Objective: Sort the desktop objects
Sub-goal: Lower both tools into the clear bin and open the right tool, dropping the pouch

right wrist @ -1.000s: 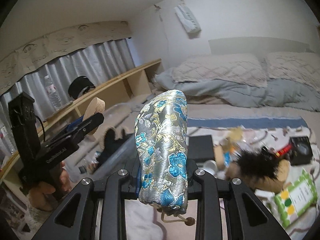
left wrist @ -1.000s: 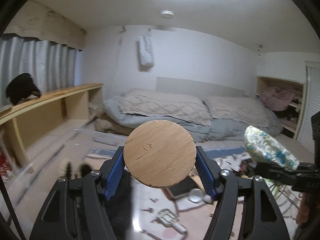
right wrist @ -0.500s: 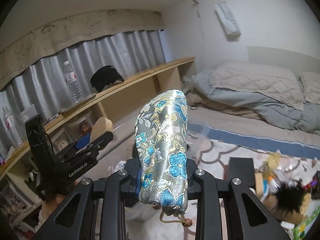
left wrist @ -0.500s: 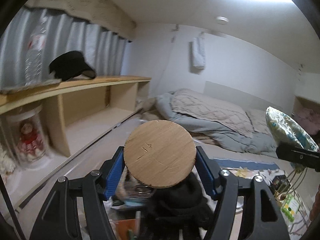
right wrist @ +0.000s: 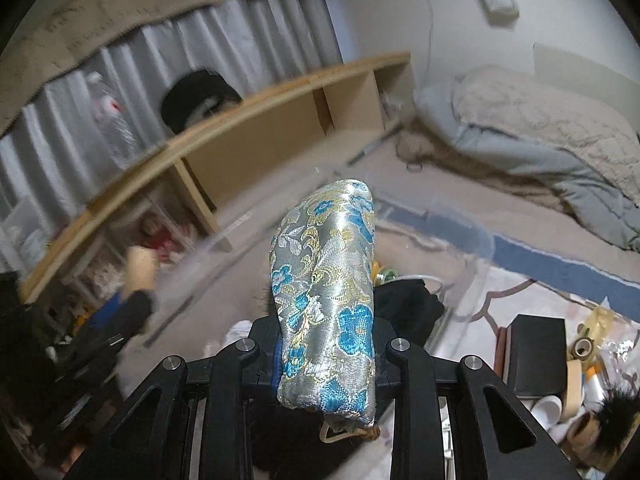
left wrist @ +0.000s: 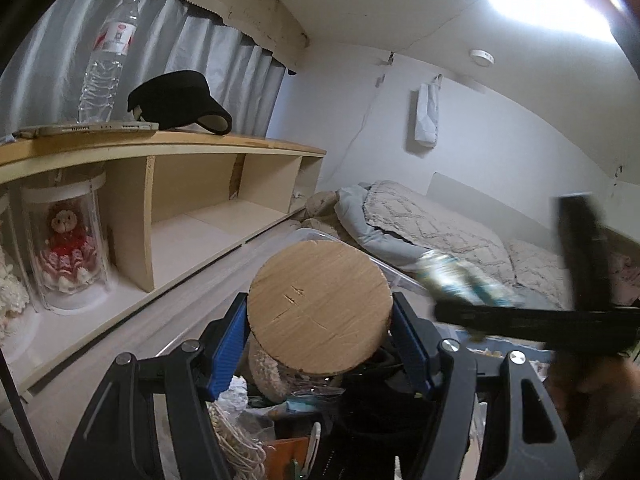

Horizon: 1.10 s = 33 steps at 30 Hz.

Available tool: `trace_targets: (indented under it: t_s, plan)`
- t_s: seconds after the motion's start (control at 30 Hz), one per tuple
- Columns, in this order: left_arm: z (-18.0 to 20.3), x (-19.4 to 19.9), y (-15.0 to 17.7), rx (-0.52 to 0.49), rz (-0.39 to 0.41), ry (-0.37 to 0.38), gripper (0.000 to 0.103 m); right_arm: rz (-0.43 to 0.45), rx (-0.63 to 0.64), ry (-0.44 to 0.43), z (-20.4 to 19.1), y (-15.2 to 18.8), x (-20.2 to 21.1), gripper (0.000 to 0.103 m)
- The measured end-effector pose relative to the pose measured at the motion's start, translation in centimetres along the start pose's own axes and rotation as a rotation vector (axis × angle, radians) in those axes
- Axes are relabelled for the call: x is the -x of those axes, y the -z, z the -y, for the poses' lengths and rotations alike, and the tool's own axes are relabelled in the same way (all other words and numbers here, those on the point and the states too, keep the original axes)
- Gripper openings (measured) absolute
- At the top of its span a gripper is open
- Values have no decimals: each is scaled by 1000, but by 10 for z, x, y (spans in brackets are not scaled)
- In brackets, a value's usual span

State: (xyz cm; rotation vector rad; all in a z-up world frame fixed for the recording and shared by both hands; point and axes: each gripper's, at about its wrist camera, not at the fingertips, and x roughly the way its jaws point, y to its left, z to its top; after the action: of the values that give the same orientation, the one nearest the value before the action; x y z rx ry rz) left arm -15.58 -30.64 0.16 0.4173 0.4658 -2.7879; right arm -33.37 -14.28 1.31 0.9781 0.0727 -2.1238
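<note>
Here my left gripper (left wrist: 320,320) was clenched on a round wooden disc (left wrist: 319,307), its blue pads (left wrist: 226,342) pressing the rim on both sides. The disc's flat face filled the middle of the left wrist view and hid most of what lay under it: I could only make out a tangle of cord, something fuzzy and dark cloth inside a clear plastic bin (left wrist: 316,236), whose far rim peeked over the disc. My right gripper (right wrist: 326,354) was grasping a brocade pouch (right wrist: 326,292), silver with blue flowers, standing up between the fingers; its drawstring end was cut off behind the gripper body. In the left view that pouch showed only as a blurred streak at the right, above the black bar of the other gripper. The right view was smeared too, so the bottle (left wrist: 109,54) and black visor (left wrist: 180,102) on the top of the wooden shelf (left wrist: 160,148) were sharp only from the left.
</note>
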Motion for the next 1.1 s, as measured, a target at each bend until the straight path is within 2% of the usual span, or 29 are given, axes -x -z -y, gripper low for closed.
trace_targets:
  t_s: [0.2, 0.37, 0.4, 0.43, 0.47, 0.5, 0.77, 0.97, 1.1]
  plan:
    - [-2, -6, 0, 2, -6, 11, 68, -102, 35, 76, 9, -9, -52, 29]
    - [-5, -11, 1, -2, -17, 8, 68, -139, 83, 166, 15, -11, -76, 30]
    - [-5, -12, 1, -1, -18, 5, 68, -145, 76, 177, 18, -12, -79, 42]
    - [-5, -12, 1, -1, -20, 4, 68, -147, 72, 184, 20, -13, -80, 68]
    - [-5, -13, 2, 0, -22, 4, 68, -141, 79, 191, 21, -15, -80, 77]
    - [-5, -14, 2, -2, -23, 3, 68, -132, 88, 200, 21, -16, -78, 79]
    - [-4, -13, 2, 8, -26, 5, 68, -61, 138, 222, 18, -15, -45, 79]
    - [6, -9, -10, -8, -39, 30, 68, -27, 148, 162, 8, 2, -12, 79]
    - [24, -10, -25, -57, -74, 66, 68, 6, 122, 124, 6, 21, 18, 78]
